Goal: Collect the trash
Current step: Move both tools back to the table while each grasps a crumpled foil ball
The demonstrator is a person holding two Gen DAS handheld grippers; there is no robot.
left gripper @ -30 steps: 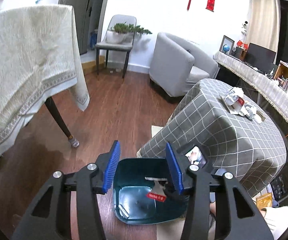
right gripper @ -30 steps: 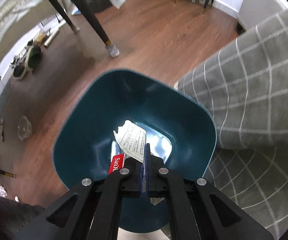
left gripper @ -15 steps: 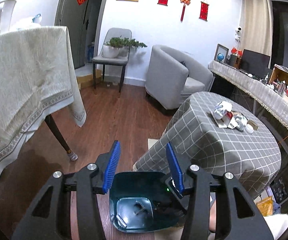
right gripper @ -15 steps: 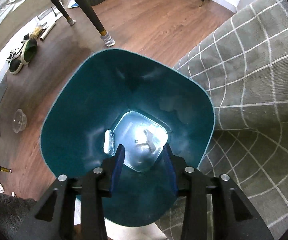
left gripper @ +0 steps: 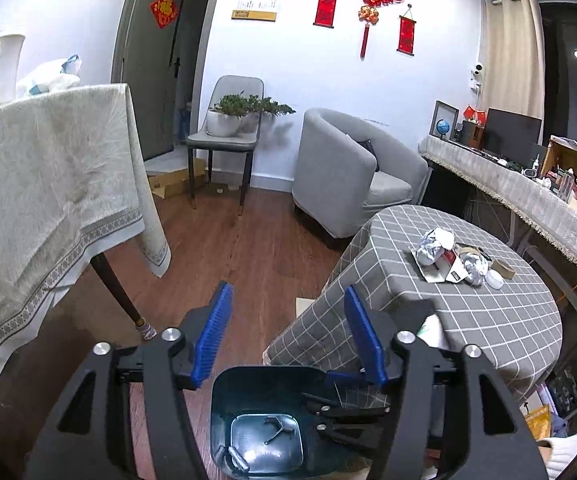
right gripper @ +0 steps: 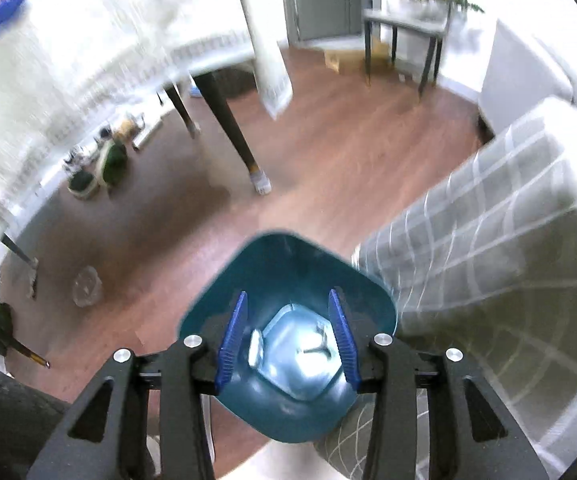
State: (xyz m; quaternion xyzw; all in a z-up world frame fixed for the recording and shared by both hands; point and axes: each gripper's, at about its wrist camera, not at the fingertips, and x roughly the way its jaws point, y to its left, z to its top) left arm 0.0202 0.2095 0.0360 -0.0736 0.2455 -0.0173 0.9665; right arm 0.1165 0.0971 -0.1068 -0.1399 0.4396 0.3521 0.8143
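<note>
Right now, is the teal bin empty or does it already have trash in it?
Not empty. The teal bin stands upright on the floor, and a pale wrapper piece lies on its bottom; the right gripper above it is open, nothing between its jaws.

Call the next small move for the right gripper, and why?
Probably swing the right gripper from above the teal bin toward the checked table. Its jaws have just been opening and nothing sits between them; a scrap already lies on the bin's floor. Crumpled foil and wrappers still lie on the tabletop, so that pile looks like the next pick.
</note>
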